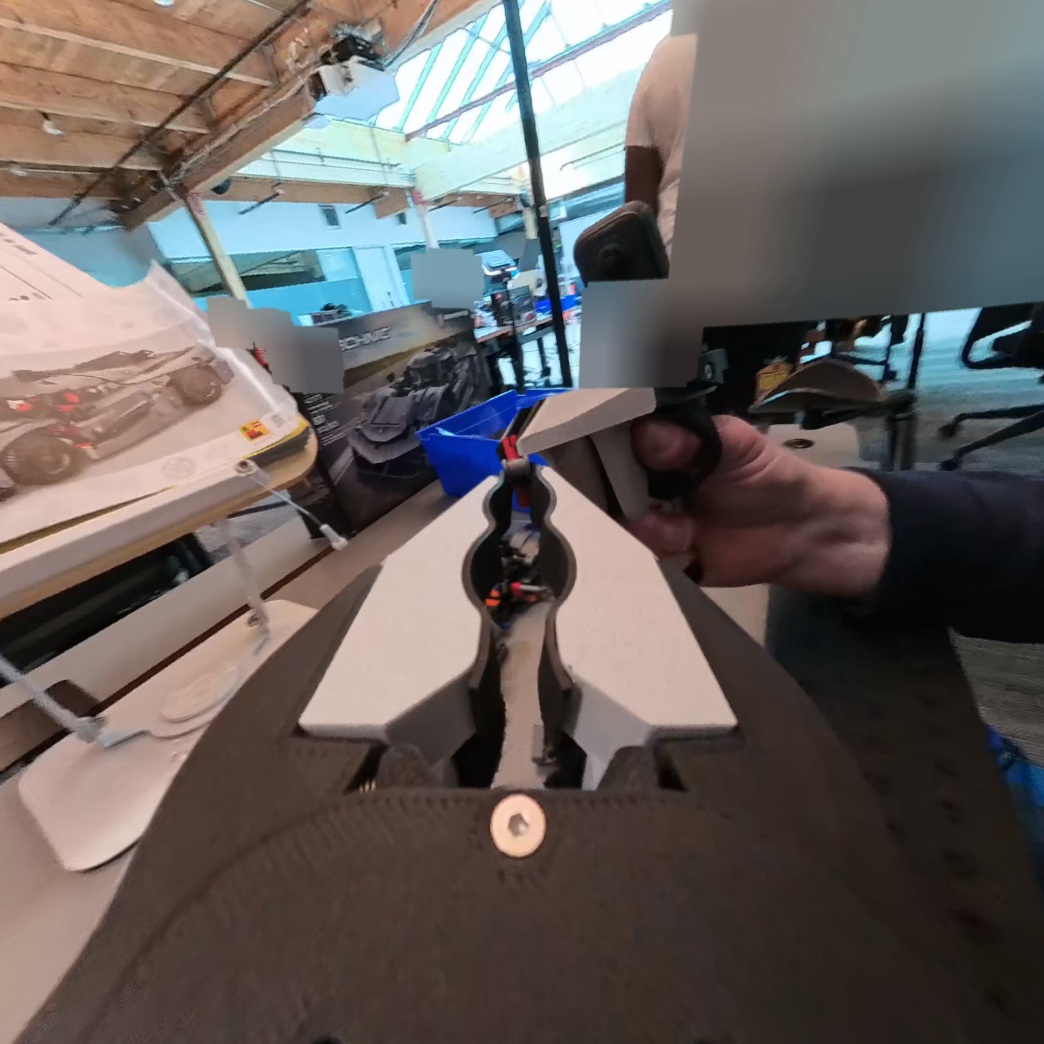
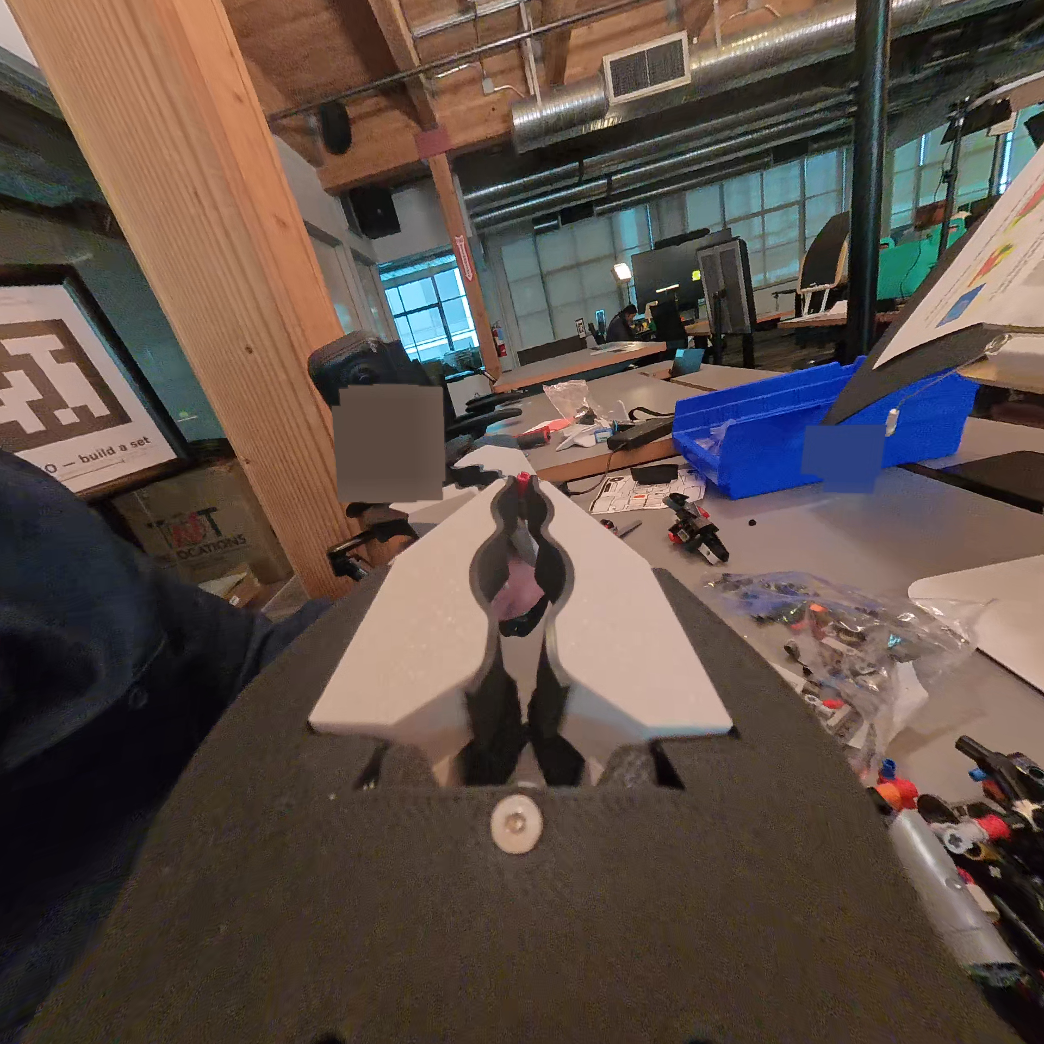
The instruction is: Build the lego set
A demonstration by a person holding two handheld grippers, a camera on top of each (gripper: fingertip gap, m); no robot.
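Observation:
My left gripper (image 1: 517, 472) is shut on a small grey lego piece (image 1: 517, 468), held up above the table. My right gripper (image 1: 522, 438), held by a hand (image 1: 762, 508), meets it tip to tip from the right. It is shut on a small red piece (image 1: 510, 446) that touches the grey one. In the right wrist view the right gripper (image 2: 522, 486) pinches the red piece (image 2: 523, 482), with the left gripper's white fingers (image 2: 486, 460) just behind. How the two pieces join is hidden by the fingers.
A blue bin (image 2: 751, 429) stands at the back of the grey table (image 2: 847, 542). An instruction booklet (image 1: 113, 384) rests on a stand. A small black sub-assembly (image 2: 696, 534), a bag of loose pieces (image 2: 836, 621) and a part-built model (image 2: 994, 819) lie on the table. The tips of both grippers are at nearly the same place.

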